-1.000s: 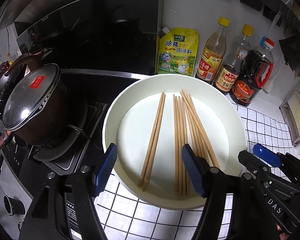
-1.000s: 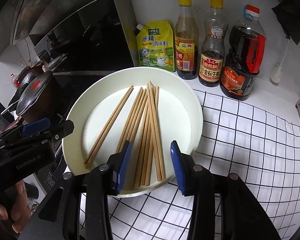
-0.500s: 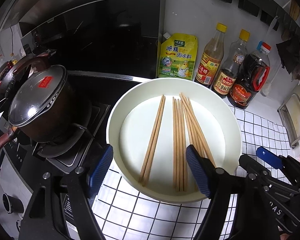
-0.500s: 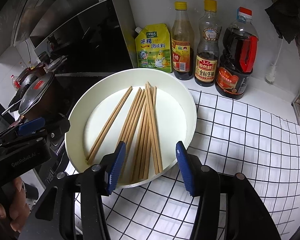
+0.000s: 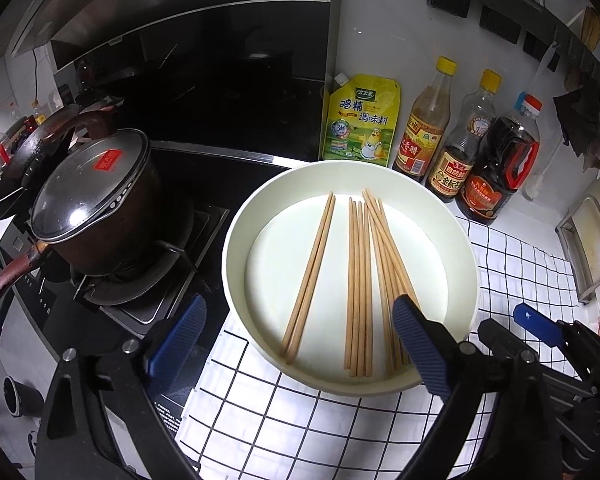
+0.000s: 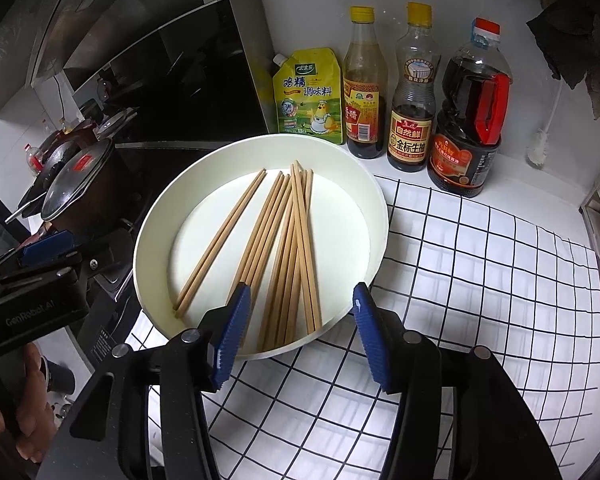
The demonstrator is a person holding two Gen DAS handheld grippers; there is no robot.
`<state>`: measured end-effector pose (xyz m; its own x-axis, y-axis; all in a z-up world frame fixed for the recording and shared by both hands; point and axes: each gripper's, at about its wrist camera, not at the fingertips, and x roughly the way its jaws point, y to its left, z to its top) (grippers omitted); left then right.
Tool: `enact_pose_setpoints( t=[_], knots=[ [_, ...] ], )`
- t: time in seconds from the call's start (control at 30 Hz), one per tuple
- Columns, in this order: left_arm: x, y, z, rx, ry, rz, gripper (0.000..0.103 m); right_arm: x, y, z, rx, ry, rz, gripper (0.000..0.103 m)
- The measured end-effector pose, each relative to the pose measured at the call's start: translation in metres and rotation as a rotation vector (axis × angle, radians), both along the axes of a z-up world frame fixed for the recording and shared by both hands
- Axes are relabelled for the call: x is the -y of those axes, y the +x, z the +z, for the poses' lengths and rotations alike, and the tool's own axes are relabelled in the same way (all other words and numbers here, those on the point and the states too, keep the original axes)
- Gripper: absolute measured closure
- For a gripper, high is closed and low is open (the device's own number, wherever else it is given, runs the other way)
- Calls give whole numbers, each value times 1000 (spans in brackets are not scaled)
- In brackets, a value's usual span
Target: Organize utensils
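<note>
My left claw (image 5: 296, 344) and right claw (image 6: 298, 332), both spread and empty, hover before the bowl (image 6: 152, 240) of chopsticks (image 6: 288, 248).

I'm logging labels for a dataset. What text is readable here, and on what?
"太太乐", "鸡精 调味料": yellow pouch.
"香醋": left bottle.
"自然鲜", "金标生抽": middle bottle.
"GenRobot.AI": left gripper's body, seen in the right wrist view.
Jug label, red sticker on the pot lid: too blurred.
Right gripper: no text.
</note>
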<state>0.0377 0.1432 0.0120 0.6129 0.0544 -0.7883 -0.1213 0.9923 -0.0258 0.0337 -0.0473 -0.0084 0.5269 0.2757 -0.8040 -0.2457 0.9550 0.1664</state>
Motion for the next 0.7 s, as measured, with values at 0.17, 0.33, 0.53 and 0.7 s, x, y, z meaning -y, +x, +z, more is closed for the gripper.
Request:
enact_pose_setpoints(
  t=[0.17, 0.33, 0.53, 0.7],
  knots=[
    [0, -2, 1, -3, 2, 21, 9, 1, -4, 1, 2, -1, 0, 52],
    [-1, -3, 2, -7, 1, 30, 9, 2, -7, 2, 5, -1, 2, 52],
    [-2, -5, 3, -11, -2, 39, 7, 2, -9, 2, 5, 0, 5, 52],
    [-2, -6, 3, -8, 4, 40, 7, 2, -11, 3, 5, 1, 8, 52]
  ],
)
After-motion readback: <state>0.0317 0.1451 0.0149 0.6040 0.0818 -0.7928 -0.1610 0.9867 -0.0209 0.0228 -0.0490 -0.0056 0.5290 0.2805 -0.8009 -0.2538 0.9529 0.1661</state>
